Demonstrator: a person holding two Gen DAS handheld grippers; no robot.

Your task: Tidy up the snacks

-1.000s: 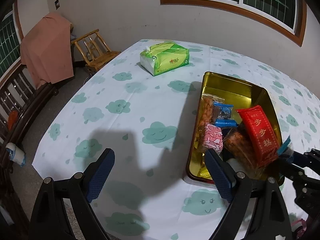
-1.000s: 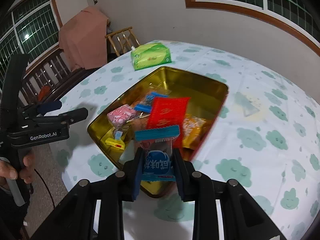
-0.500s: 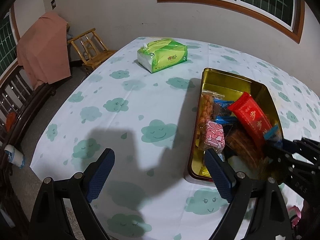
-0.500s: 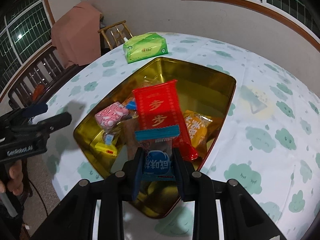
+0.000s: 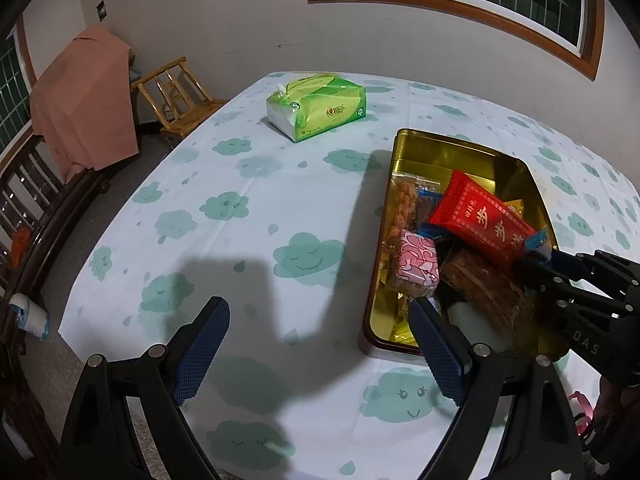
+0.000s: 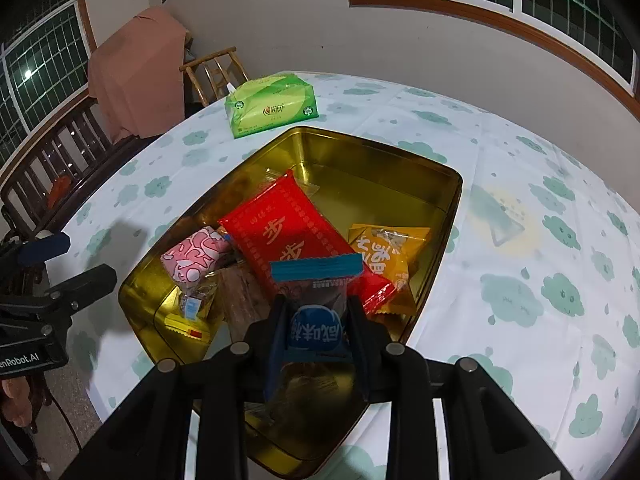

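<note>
Right gripper (image 6: 316,332) pinches a blue-topped packet (image 6: 316,300) over the gold tin (image 6: 384,168).

The packet stands upright between the pads, long axis pointing away from the gripper, crimped blue edge on top. Just beyond it lie one glossy red pack (image 6: 288,240), one pink (image 6: 196,254) and one yellow (image 6: 384,256). Farther off, one green tissue pack (image 6: 272,104) on cloud-print cloth. Left gripper (image 5: 316,352) is spread wide, holding nothing, the tin at its right finger.

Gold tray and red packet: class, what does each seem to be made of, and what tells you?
Gold tray: probably thin metal with a glossy gold finish; its walls mirror the snacks and light.
Red packet: likely plastic film, shiny, with crimped ends and wrinkles that catch the light.
</note>
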